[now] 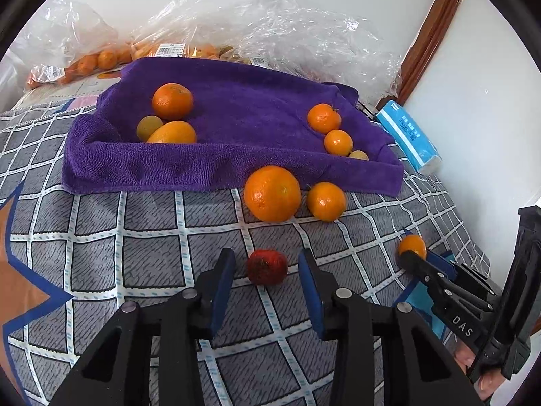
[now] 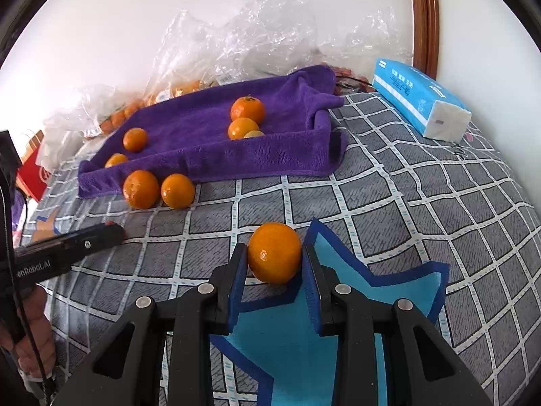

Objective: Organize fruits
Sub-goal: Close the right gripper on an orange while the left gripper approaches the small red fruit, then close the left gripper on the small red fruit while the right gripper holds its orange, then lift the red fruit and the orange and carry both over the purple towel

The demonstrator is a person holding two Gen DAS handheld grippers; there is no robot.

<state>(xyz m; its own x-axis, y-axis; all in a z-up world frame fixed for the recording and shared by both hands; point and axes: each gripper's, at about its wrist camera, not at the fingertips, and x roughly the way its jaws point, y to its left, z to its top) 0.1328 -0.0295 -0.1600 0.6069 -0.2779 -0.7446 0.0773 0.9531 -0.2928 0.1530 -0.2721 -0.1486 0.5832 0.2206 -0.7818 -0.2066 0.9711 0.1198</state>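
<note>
A purple towel folded like a tray holds several oranges and small yellowish fruits; it also shows in the right wrist view. Two oranges lie on the cloth just in front of it. My left gripper is open, its fingers either side of a small red fruit on the cloth, not touching it. My right gripper has its pads on both sides of an orange that rests on the cloth; it also shows in the left wrist view.
A grey checked cloth with blue star shapes covers the surface. A blue tissue pack lies at the right by the wall. Clear plastic bags with more oranges lie behind the towel. A wooden frame stands at the back right.
</note>
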